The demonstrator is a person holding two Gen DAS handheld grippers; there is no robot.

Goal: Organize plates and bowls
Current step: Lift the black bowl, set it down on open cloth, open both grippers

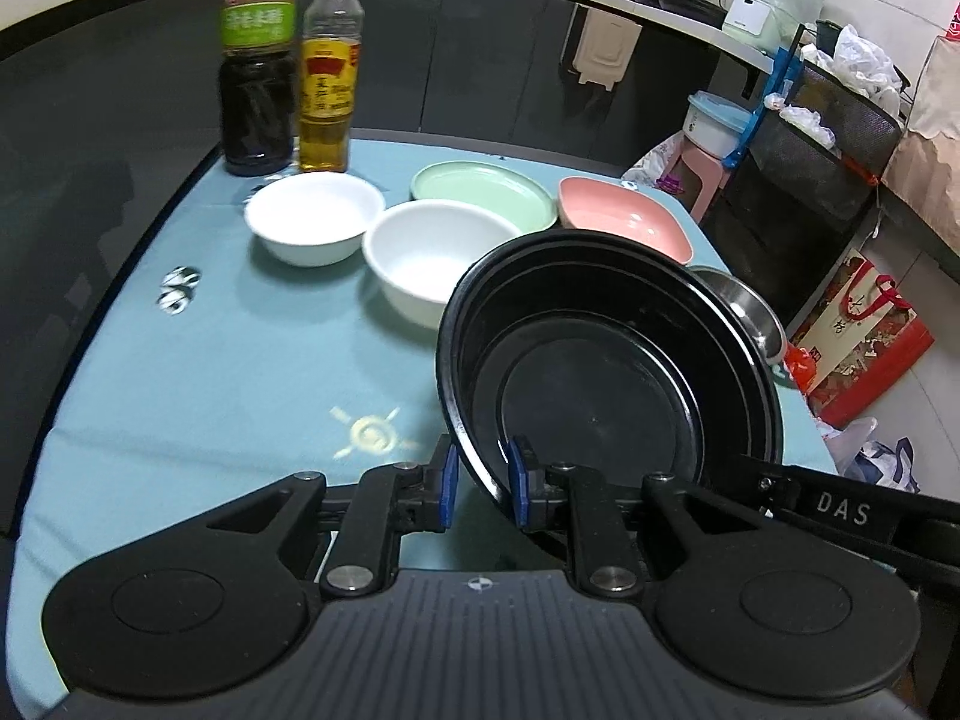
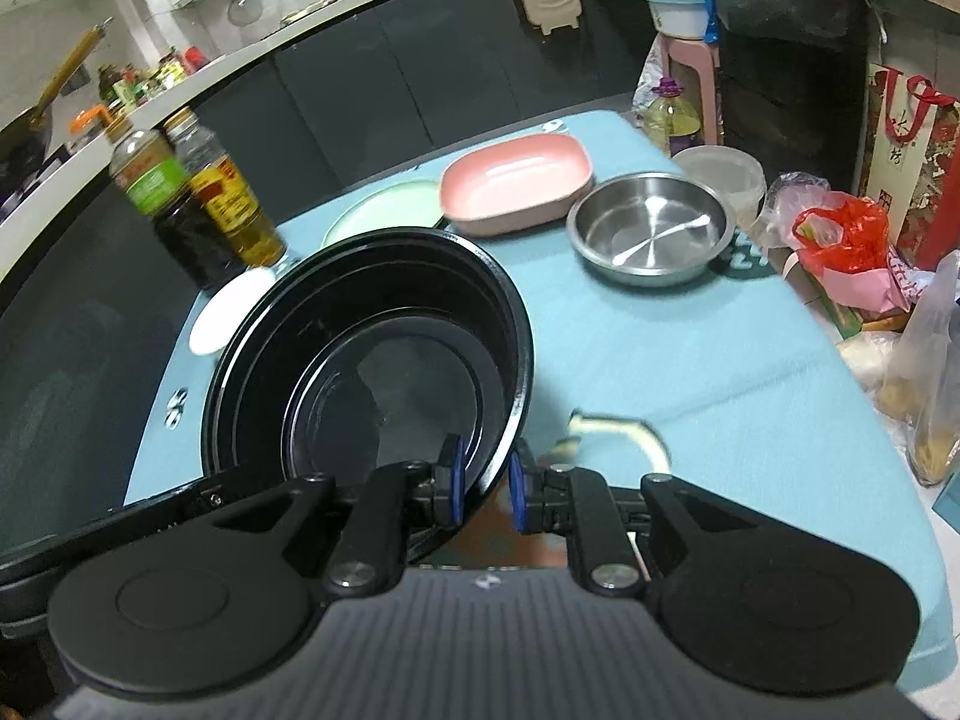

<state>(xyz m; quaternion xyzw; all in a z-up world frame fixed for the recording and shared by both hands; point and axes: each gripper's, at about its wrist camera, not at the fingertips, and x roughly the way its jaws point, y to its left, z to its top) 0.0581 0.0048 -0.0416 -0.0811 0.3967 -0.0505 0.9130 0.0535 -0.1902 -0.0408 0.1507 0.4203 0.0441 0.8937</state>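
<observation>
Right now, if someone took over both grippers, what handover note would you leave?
Left gripper and right gripper: both clamp the rim of the black bowl, held tilted above the table.
On the table: two white bowls, green plate, pink dish, steel pan.
Done: nothing visibly stacked.
Left: set the black bowl down, group bowls and plates.

- A black bowl (image 1: 606, 360), glossy and smooth, looks like plastic, with light reflecting off its inside.
- Two white bowls (image 1: 315, 213) look smooth, with a soft sheen.
- A green plate (image 1: 480, 189) and a pink dish (image 2: 516, 183) have a smooth, matt finish.
- A metal bowl (image 2: 651, 228) is shiny steel.
- The table cover (image 1: 210, 390) is pale blue cloth, matt.
- Two bottles (image 1: 258, 54) are clear plastic with glossy paper labels.
</observation>
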